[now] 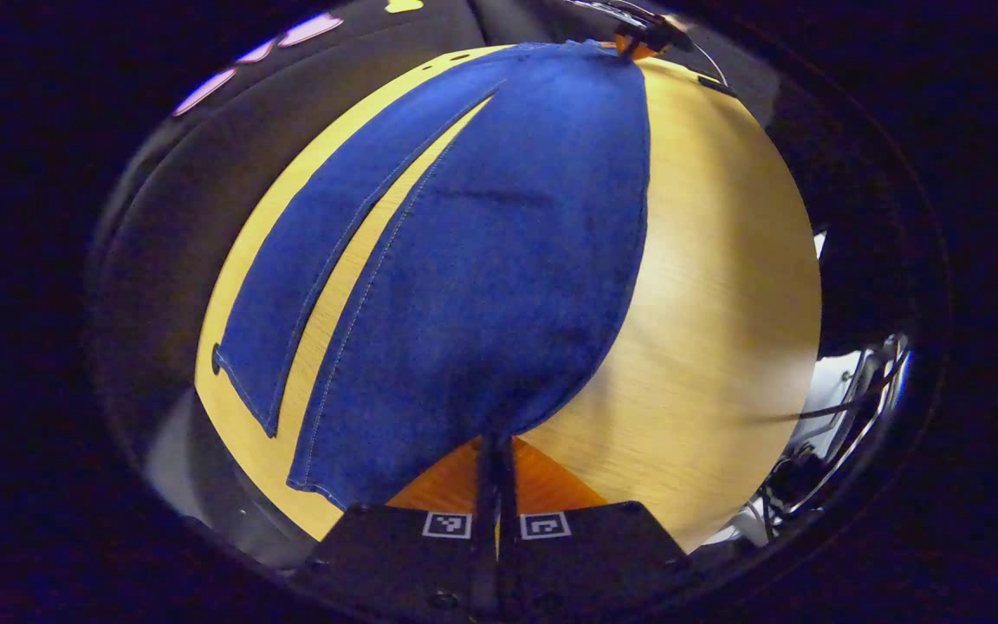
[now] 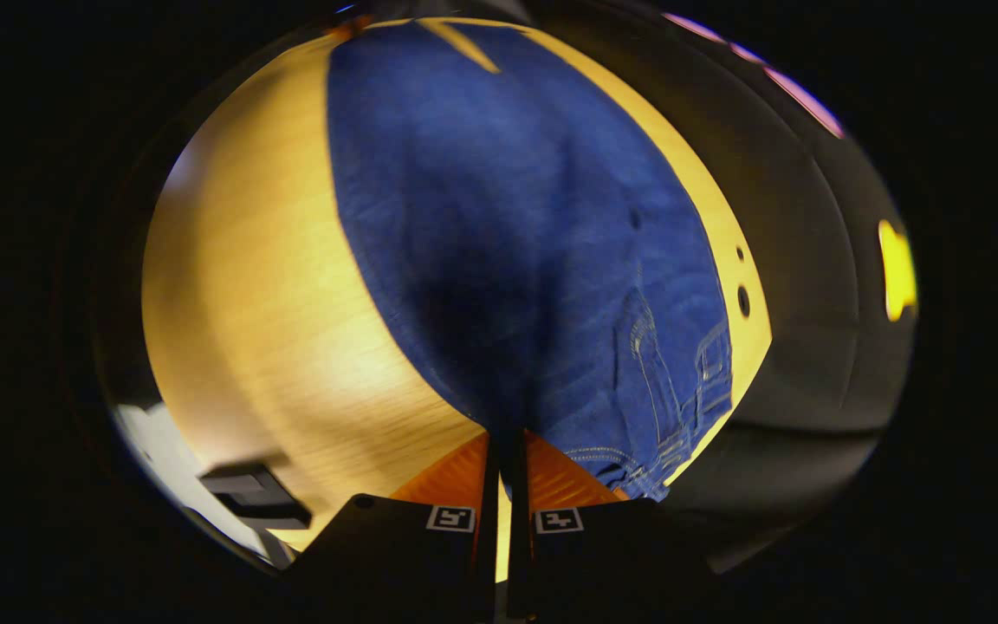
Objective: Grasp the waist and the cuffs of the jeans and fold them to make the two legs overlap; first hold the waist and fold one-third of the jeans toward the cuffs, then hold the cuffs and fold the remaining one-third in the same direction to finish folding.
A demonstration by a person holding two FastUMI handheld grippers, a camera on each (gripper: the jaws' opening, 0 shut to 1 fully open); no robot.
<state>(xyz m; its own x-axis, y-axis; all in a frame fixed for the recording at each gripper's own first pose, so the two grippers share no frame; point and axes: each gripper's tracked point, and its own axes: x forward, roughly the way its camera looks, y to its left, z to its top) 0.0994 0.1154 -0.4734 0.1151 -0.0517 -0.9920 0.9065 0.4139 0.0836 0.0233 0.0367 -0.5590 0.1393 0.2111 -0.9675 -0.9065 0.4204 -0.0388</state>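
A pale wooden table [image 1: 724, 286] in a dark booth, with blue jeans [image 1: 482, 260] spread across it and a gripper pinching each end.

The left gripper [image 1: 496, 446] is closed on the cuff edge of the nearer leg; the denim rises from its fingertips and runs away toward the far waist, while the second leg lies flat on the table to its left, apart from the first. The right gripper [image 2: 509, 442] is closed on the waist edge, with the pocket stitching and belt loops just to its right. The cloth between them looks lifted and slightly taut, though the fisheye bend makes this hard to judge. Denim is soft yet fairly heavy, so it will sag and drag; hemmed cuffs and the thick waistband give the firmest hold.
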